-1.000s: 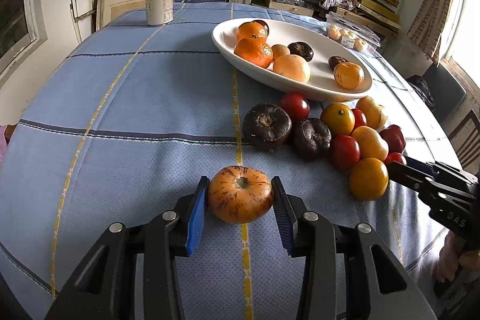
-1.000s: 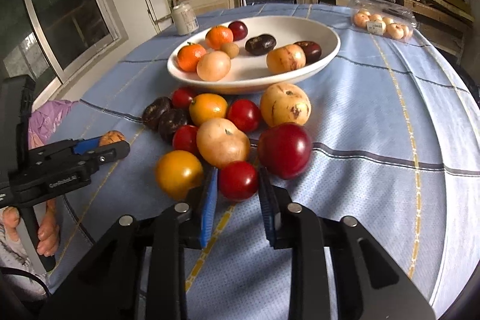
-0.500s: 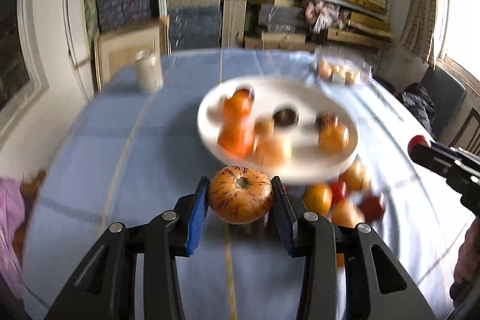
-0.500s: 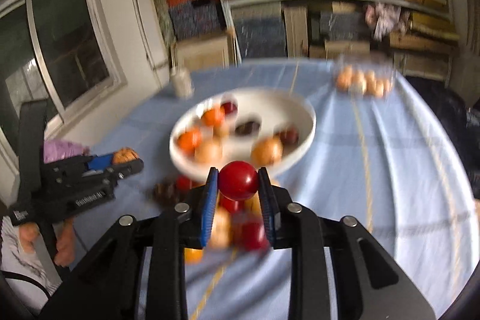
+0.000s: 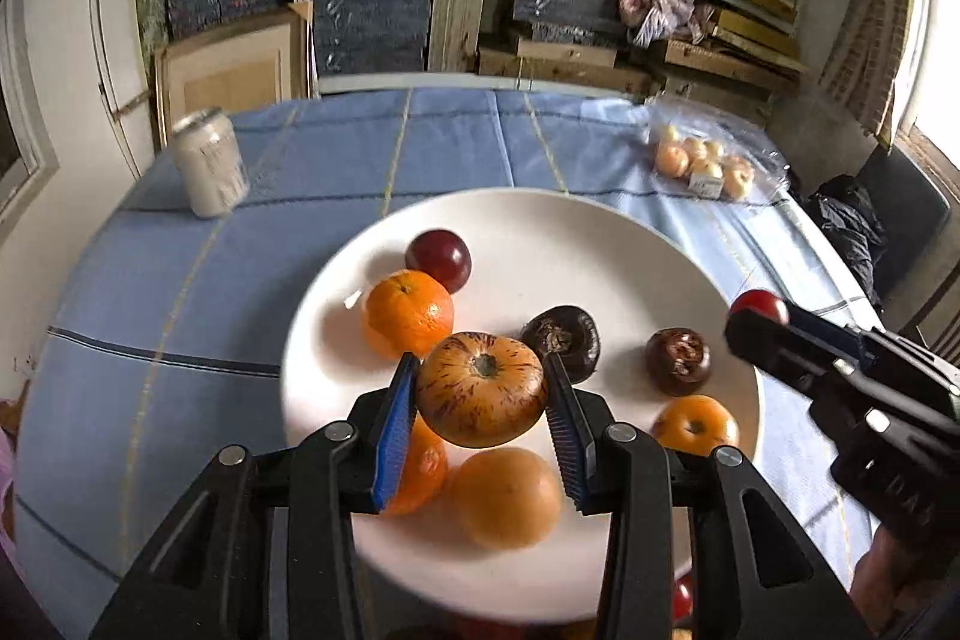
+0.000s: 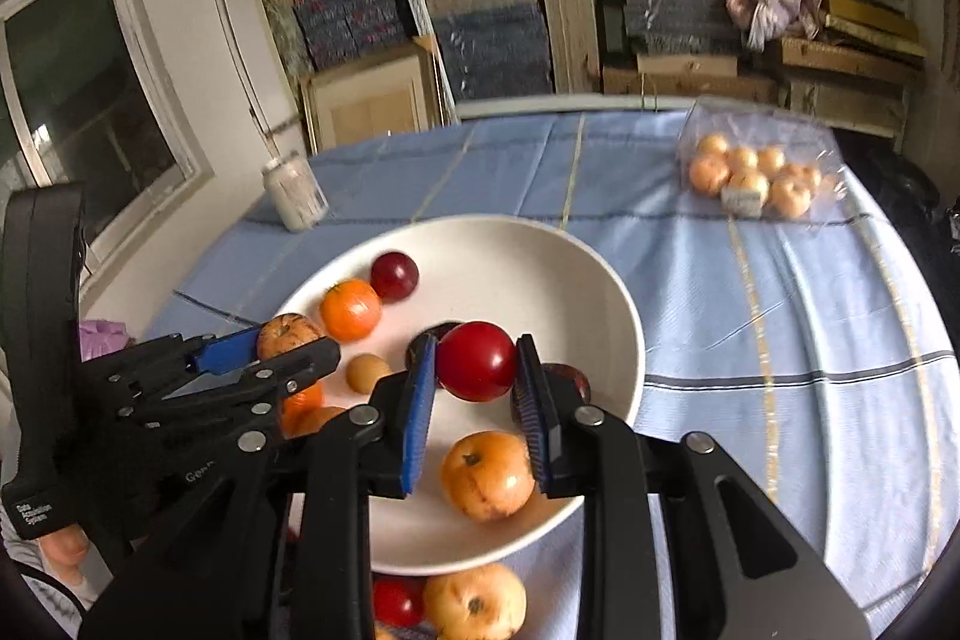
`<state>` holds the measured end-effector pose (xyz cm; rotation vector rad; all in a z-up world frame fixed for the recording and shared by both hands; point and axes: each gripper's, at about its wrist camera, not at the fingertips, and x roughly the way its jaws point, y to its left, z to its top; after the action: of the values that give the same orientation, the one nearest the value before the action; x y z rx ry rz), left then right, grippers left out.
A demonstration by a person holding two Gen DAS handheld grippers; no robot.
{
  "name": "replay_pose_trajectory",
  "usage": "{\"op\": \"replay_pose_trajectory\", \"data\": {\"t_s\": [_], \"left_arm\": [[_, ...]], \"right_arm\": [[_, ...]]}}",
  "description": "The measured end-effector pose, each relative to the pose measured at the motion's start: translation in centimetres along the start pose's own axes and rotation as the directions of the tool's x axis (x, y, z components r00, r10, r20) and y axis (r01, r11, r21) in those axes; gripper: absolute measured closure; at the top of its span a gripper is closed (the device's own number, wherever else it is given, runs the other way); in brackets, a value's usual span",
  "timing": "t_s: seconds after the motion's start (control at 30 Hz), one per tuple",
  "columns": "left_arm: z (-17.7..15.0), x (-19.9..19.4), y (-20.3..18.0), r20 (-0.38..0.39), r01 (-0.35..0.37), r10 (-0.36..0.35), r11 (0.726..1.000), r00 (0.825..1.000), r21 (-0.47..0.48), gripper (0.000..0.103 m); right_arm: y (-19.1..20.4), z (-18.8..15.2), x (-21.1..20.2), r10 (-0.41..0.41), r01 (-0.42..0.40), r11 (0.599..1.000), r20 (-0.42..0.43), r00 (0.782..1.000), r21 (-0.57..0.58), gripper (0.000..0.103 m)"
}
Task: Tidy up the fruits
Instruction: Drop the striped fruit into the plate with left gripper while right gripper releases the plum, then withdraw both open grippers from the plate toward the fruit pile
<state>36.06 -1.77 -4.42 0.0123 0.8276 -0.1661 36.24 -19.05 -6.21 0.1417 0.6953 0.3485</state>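
While the left gripper [image 5: 480, 391] is clamping its jaws on a streaked fruit [image 5: 482, 388] mid-frame over the bowl [image 5: 600, 244], the right gripper [image 6: 475, 363] is pinching a red fruit [image 6: 476, 360] above it.

My striped orange fruit [image 5: 480, 397] and glossy red fruit [image 6: 476, 360] hung above the white bowl [image 5: 630, 244]. Oranges and dark fruits lay inside it.
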Motion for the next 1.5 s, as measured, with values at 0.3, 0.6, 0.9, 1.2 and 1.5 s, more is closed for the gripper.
{"op": "replay_pose_trajectory", "data": {"t_s": [0.3,0.6,0.9,1.2,1.5], "left_arm": [[-0.2,1.0,0.0,0.009,-0.049,0.049,0.999,0.999,0.024,0.043],[-0.9,-7.7,3.0,0.137,-0.089,0.096,0.994,0.986,-0.06,0.011],[-12.1,-11.3,5.4,0.104,-0.12,0.134,0.984,0.985,-0.135,0.007],[-14.5,-9.7,3.5,0.06,-0.191,0.192,0.981,0.98,-0.021,0.007],[-11.9,-7.3,3.0,0.04,-0.209,0.209,0.978,0.977,0.015,0.007]], "right_arm": [[-0.7,-0.7,2.1,-0.002,0.002,1.0,-0.017,1.0,0.018,0.044],[0.9,-1.4,-14.7,0.055,-0.049,0.998,0.439,0.897,-0.025,0.008],[-0.4,-12.4,-13.1,-0.024,0.023,1.0,0.314,0.949,0.006,0.006],[2.0,-14.6,-12.9,-0.018,0.044,0.995,0.285,0.958,-0.085,0.005],[1.0,-14.2,-12.3,-0.027,0.041,0.998,0.255,0.967,-0.05,0.005]]}}
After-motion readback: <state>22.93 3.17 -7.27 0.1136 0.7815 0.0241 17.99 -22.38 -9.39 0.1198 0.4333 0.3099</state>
